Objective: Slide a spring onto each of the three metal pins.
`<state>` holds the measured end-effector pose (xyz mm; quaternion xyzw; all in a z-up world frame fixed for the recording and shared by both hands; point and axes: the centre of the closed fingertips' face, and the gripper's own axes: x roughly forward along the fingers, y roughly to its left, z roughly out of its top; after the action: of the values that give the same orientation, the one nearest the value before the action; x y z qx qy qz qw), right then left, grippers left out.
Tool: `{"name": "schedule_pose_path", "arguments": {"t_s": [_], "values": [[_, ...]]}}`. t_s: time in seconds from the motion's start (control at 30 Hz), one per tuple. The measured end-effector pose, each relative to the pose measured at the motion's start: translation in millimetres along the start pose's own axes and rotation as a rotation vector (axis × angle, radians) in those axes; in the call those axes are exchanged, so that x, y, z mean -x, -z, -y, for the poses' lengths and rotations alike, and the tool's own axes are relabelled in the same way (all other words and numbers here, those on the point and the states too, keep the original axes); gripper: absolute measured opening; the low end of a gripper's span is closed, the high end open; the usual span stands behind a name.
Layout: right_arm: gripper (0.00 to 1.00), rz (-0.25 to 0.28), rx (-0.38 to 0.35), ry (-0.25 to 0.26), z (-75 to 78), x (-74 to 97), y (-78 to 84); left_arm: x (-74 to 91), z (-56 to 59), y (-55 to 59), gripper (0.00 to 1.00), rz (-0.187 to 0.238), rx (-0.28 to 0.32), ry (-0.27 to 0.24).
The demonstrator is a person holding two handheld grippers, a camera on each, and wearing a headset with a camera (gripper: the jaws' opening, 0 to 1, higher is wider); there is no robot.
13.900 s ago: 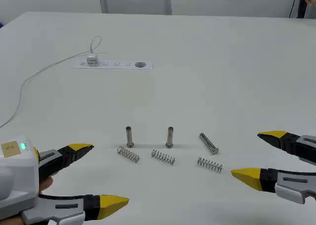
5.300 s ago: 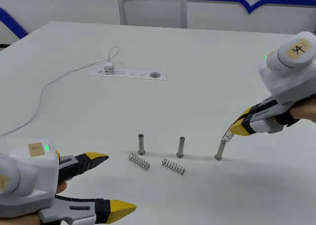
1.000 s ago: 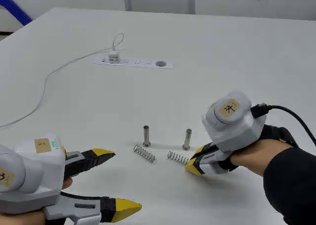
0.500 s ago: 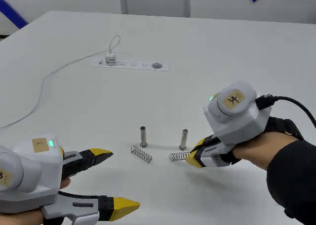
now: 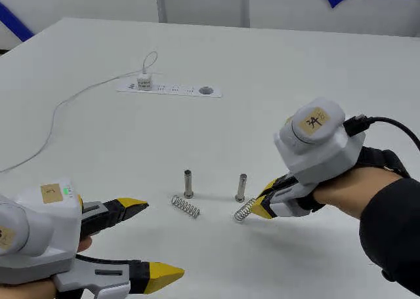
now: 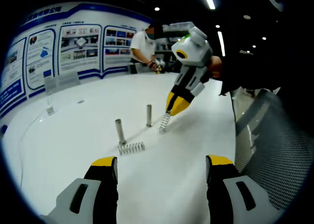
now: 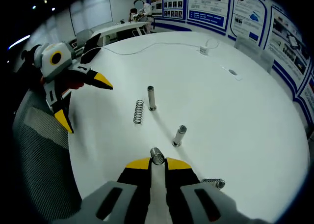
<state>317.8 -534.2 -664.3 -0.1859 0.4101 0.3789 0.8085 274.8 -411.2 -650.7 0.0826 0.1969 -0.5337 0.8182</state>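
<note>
The right gripper (image 5: 258, 210) pinches a spring (image 5: 243, 210) in its jaws, tilted just beside a bare pin (image 5: 241, 187); the left gripper (image 5: 164, 239) hangs open above the desk (image 5: 295, 82). Brought on aslant, the spring could catch the pin's top and topple it.

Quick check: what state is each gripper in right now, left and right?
Left gripper: open, holding nothing.
Right gripper: closed on a spring.

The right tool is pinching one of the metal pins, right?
No, the right tool is pinching a spring, not a pin. The right gripper view shows the coil between its yellow tips, and the nearest pin stands free.
</note>
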Motion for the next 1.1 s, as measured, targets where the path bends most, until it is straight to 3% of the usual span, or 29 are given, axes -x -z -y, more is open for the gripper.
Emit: {"name": "schedule_pose_path", "arguments": {"t_s": [0.27,0.53,0.73,1.1], "values": [[0.11,0.018,0.012,0.006,5.2,24.9,-17.3,0.3,-0.7,-0.5,0.75,0.004,-0.001,0.0],[0.11,0.018,0.086,0.046,14.9,49.2,-42.4,1.4,-2.1,-1.9,0.75,0.013,-0.001,-0.004],[0.11,0.011,0.116,0.065,20.9,51.5,-54.3,1.9,-2.6,-2.9,0.75,0.018,0.0,-0.006],[0.11,-0.062,0.157,0.065,26.8,37.3,-50.5,3.0,-4.5,-4.3,0.75,0.029,0.007,-0.013]]}}
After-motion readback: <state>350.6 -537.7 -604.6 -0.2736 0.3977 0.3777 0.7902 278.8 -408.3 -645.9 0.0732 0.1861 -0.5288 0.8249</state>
